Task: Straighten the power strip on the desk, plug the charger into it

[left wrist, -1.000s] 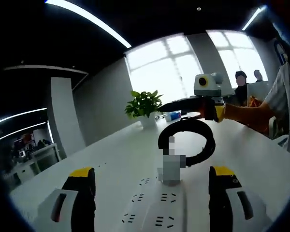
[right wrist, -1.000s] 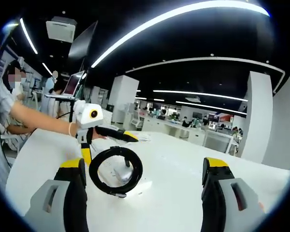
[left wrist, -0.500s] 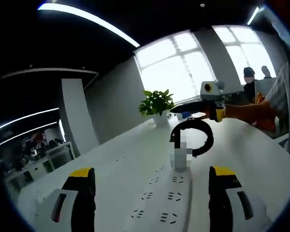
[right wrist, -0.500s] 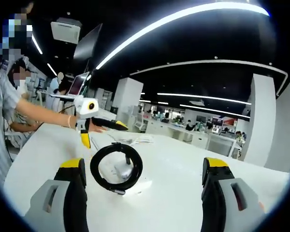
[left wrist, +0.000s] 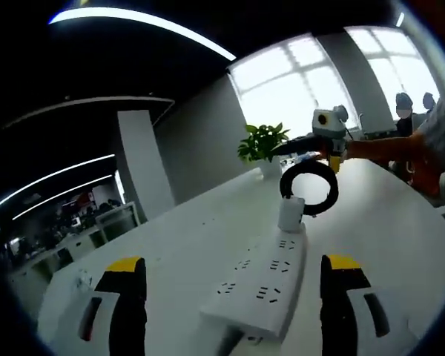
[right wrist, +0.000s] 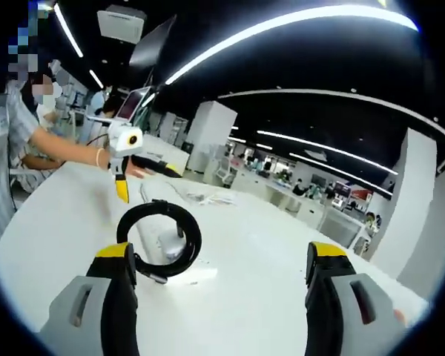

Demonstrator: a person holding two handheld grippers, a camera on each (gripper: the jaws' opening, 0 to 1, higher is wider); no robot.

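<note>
White power strip (left wrist: 263,285), black cable (left wrist: 310,188)

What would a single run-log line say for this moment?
left gripper: open, holding nothing | right gripper: open, holding nothing | charger: plugged into power strip | coiled black cable behind charger

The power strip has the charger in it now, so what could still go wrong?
The charger sits at the far end of the power strip, with its coiled black cable beside it. That loop might snag a gripper passing close and tug the charger. The strip's near end looks close to the desk edge, so a nudge could tip it.
</note>
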